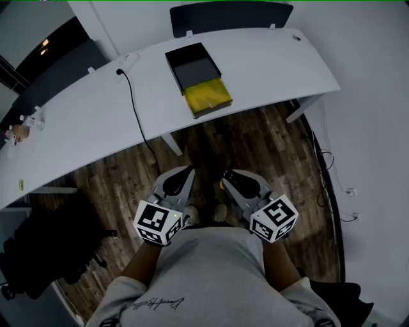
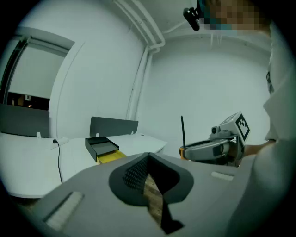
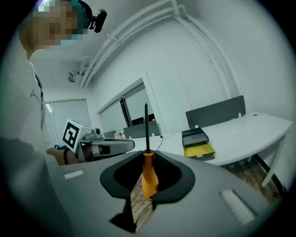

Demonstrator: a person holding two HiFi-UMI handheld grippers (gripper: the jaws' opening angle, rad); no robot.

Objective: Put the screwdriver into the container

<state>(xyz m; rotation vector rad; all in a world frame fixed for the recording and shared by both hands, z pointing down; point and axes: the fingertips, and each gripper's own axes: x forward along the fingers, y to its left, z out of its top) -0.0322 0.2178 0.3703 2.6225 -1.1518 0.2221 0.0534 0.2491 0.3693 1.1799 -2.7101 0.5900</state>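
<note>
An orange-handled screwdriver (image 3: 149, 178) with a thin black shaft stands upright between the jaws of my right gripper (image 3: 149, 157), which is shut on its handle. In the head view the right gripper (image 1: 228, 175) and left gripper (image 1: 188, 172) hang side by side close to the person's body, over the wooden floor. The left gripper (image 2: 148, 158) has its jaws together with nothing in them; from it, the screwdriver (image 2: 182, 132) shows at the right. The container (image 1: 198, 80), a black tray with a yellow part pulled out toward me, sits on the white table (image 1: 268, 70) ahead, well away from both grippers.
A black cable (image 1: 135, 108) runs from a socket over the table's near edge. A grey divider panel (image 1: 230, 14) stands behind the table. Small items (image 1: 22, 128) lie at its far left. A black chair (image 1: 45, 255) is at lower left, and loose cables (image 1: 326, 166) lie on the floor at right.
</note>
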